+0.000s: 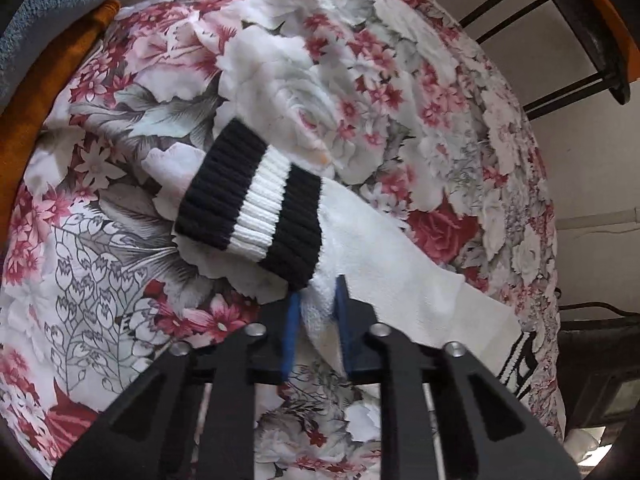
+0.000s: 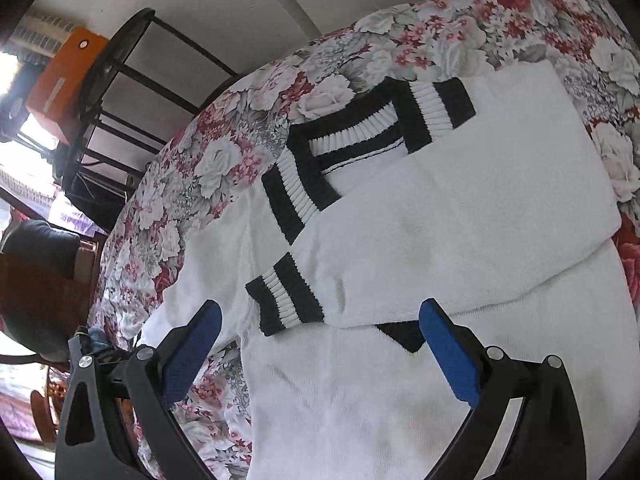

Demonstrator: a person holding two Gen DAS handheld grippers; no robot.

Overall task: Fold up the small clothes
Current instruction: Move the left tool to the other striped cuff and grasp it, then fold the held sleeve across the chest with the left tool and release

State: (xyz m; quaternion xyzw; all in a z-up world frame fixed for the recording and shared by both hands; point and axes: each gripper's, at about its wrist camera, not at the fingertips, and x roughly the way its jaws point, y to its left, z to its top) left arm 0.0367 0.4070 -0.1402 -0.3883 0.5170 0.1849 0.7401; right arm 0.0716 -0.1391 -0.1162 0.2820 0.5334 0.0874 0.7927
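A small white sweater (image 2: 460, 216) with black-and-white ribbed collar and cuffs lies on a floral bedsheet (image 2: 224, 160). In the right wrist view one sleeve is folded across the body, its striped cuff (image 2: 284, 296) near the front. My right gripper (image 2: 320, 328) is open, hovering just above the sweater, holding nothing. In the left wrist view my left gripper (image 1: 318, 300) is shut on a white sleeve (image 1: 400, 280) just behind its striped cuff (image 1: 256, 204), which hangs forward above the sheet (image 1: 120, 200).
A black metal bed rail (image 1: 580, 48) with orange trim stands at the bed's edge. Blue and orange cloths (image 1: 52, 40) lie at the far left. An orange box (image 2: 64, 84) and dark furniture show beyond the bed.
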